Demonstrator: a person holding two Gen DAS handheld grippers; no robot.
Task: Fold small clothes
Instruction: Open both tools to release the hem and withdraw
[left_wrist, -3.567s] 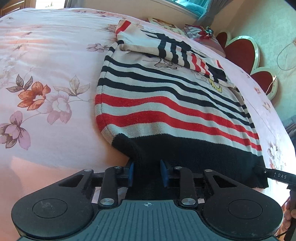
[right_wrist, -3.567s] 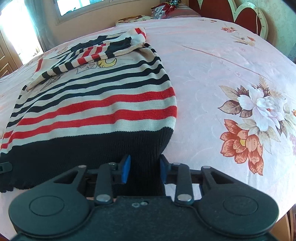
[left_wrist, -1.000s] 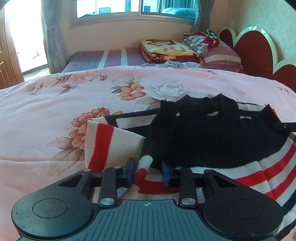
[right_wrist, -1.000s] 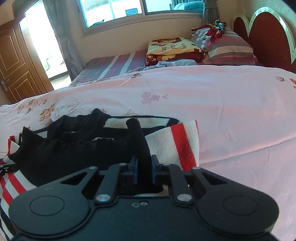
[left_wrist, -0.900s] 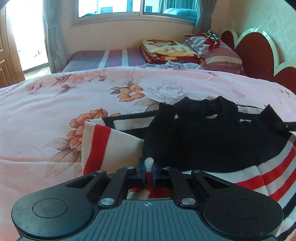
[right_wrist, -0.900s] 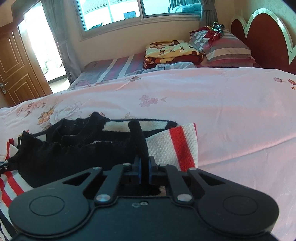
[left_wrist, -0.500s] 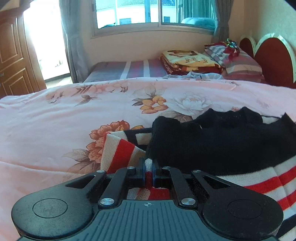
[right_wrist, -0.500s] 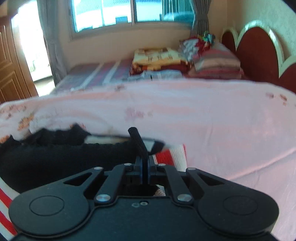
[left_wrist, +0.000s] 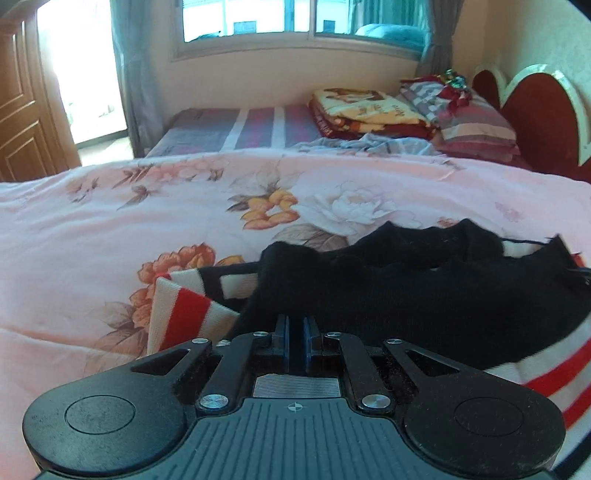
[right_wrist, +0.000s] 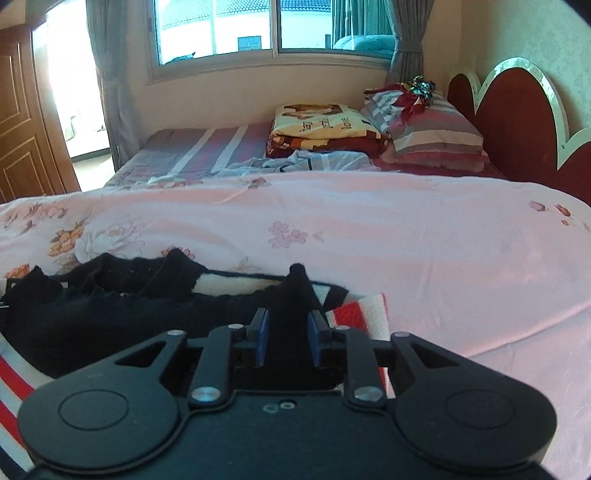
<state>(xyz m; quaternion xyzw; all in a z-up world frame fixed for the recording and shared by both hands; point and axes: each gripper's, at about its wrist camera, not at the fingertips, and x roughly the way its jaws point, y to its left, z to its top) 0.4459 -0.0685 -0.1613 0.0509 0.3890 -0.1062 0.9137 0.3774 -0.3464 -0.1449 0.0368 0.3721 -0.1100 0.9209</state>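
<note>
A striped knit sweater (left_wrist: 436, 306) lies folded over on the pink floral bedspread (left_wrist: 110, 229), its black hem on top of red, white and black stripes. My left gripper (left_wrist: 294, 332) is shut with its blue pads nearly together, and nothing shows between them. It sits at the sweater's left edge. In the right wrist view the sweater (right_wrist: 110, 314) fills the lower left. My right gripper (right_wrist: 284, 339) is open, and a peak of black hem stands loose between its pads.
A second bed (right_wrist: 207, 147) with a striped sheet lies beyond, with folded blankets (right_wrist: 325, 125) and a striped pillow (right_wrist: 432, 133). A red heart-shaped headboard (right_wrist: 517, 125) stands at the right. A window and a wooden door (right_wrist: 22, 122) are behind.
My right gripper has opened and let go of the black hem. My left gripper no longer has the striped edge between its pads. Both have drawn back and tilted up slightly.
</note>
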